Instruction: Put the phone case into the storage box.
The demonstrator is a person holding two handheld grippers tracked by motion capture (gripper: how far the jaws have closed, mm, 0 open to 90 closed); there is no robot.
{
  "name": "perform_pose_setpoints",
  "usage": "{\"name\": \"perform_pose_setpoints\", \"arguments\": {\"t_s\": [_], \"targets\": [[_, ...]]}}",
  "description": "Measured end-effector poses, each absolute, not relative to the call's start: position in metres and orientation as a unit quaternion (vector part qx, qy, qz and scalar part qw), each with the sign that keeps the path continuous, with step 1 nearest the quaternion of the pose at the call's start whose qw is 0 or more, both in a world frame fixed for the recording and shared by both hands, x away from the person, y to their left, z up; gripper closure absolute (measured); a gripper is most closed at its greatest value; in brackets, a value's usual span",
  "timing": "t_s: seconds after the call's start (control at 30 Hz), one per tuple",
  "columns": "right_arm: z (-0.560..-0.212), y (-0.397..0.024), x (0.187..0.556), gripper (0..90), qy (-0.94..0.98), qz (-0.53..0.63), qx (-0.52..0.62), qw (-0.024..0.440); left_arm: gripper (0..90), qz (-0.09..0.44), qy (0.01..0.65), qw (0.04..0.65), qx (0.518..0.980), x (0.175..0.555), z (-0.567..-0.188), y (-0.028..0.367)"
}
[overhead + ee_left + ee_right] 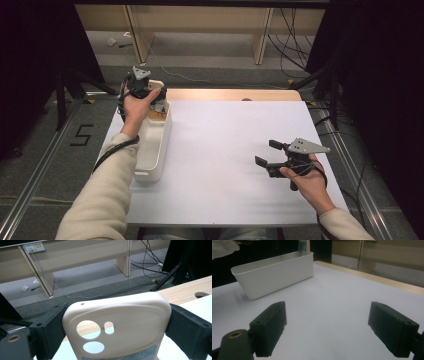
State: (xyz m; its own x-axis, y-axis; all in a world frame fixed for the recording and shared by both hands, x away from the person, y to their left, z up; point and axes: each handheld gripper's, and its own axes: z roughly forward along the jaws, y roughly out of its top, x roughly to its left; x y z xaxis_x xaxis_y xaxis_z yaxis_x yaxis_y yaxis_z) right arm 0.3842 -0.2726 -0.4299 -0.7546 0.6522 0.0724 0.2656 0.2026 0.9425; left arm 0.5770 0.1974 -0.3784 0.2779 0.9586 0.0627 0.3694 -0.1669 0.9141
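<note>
A cream phone case (130, 315) with round camera cut-outs stands upright between the black jaws of my left gripper (116, 315), which press on its two sides. In the high view that left gripper (150, 95) hovers over the far end of a white plastic bin (152, 150) at the table's left. From the right gripper view, the case (303, 247) shows edge-on above the bin (274, 275). My right gripper (266, 152) rests low over the white tabletop at the right, pointing left, and stands open (327, 325) with nothing between its jaws.
The white table surface (225, 150) spreads between bin and right gripper. A wooden strip (230, 95) with a round hole runs along the far edge. Beyond it lie floor cables (290, 45), wooden furniture legs and black stands on both sides.
</note>
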Motion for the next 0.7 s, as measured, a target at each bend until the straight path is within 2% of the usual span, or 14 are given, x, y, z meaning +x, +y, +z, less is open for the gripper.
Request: {"name": "perform_pose_setpoints", "arguments": {"t_s": [0.7], "targets": [[-0.4298,-0.2728,0.3842,16.1,0.755,0.554,0.304,0.176,9.1,0.344,0.493,0.417,0.681,0.5809,-0.3834,0.1967]]}}
